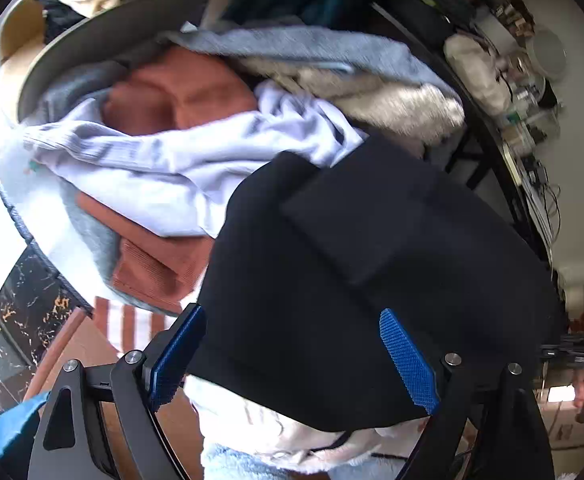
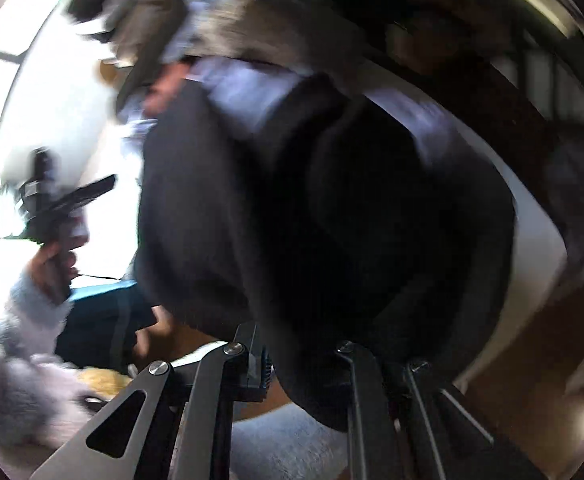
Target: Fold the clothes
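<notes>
Clearly the black garment (image 1: 363,280) is the piece being worked: it is lying draped across the front of the pile, its lower edge hanging over pale fleece (image 1: 260,432), with a folded flap showing as a raised panel on top. The left gripper (image 1: 295,356) is straddling that lower edge with its jaws spread wide, blue pads (image 1: 407,360) on either side of the cloth and not pinching it. In the right wrist view, which is blurring heavily, the right gripper (image 2: 303,364) is sitting at the same garment's (image 2: 311,208) hem; cloth is bunching between its fingers, but I cannot tell whether they are pressing on it or merely lying around it.

To do this step well, both grippers should probably be taking the hem at matching points near its two corners, so the cloth is lifting level rather than twisting. Closing on a single layer looks tricky here, since the fleece underneath is touching the hem and could be caught as well.

Behind the garment, a white shirt (image 1: 180,168), a rust knit (image 1: 180,96) and a grey fleece (image 1: 311,52) are heaping in the round basket (image 1: 72,48). Lifting straight up and away from that heap should be keeping the neighbours from dragging along.
</notes>
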`<control>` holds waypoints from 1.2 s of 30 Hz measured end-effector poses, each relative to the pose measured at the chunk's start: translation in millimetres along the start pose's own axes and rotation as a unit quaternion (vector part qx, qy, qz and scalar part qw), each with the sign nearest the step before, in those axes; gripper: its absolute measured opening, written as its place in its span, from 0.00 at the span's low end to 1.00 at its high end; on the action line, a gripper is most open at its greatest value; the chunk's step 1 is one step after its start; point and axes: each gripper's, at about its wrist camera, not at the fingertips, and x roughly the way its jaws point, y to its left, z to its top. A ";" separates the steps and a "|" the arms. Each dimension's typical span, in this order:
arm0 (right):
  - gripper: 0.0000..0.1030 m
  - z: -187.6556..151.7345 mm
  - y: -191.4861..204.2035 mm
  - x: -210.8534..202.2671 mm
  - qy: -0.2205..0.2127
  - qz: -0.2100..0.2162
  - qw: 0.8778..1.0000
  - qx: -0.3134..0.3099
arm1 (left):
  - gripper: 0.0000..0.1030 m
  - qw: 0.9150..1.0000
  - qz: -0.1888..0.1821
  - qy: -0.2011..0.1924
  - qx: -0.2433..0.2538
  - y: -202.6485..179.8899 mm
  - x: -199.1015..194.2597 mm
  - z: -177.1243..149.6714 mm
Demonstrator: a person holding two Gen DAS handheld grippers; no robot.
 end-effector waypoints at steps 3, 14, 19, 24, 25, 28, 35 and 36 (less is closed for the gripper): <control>0.12 -14.3 -34.4 26.5 0.022 -0.038 0.997 0.057 | 0.86 1.000 -0.003 0.007 0.016 -12.9 3.7 -2.2; 0.22 -55.1 -30.1 38.9 0.017 -0.067 0.995 0.079 | 0.86 0.998 -0.008 0.023 0.059 -47.6 -0.2 1.6; 0.43 -67.7 7.5 -13.1 0.008 -0.027 1.000 0.001 | 0.86 0.997 -0.024 0.007 0.068 -62.4 -14.9 6.3; 0.60 -63.1 23.8 -97.2 -0.102 0.078 0.992 -0.004 | 0.86 0.998 -0.032 -0.022 0.053 -62.3 -33.3 16.6; 0.61 -56.1 21.5 -110.5 -0.128 0.092 0.987 0.006 | 0.86 0.998 -0.030 -0.028 0.046 -59.8 -36.9 19.1; 0.65 -25.8 15.7 -138.1 -0.197 0.107 0.974 0.040 | 0.86 0.998 -0.018 -0.046 0.025 -48.6 -47.8 24.6; 0.81 96.3 77.5 -92.7 -0.268 -0.059 0.955 -0.112 | 0.86 0.997 0.026 -0.064 -0.031 -0.4 -69.4 22.7; 0.81 116.6 87.7 -73.5 -0.268 -0.073 0.951 -0.137 | 0.86 0.996 0.032 -0.067 -0.039 6.5 -72.5 22.4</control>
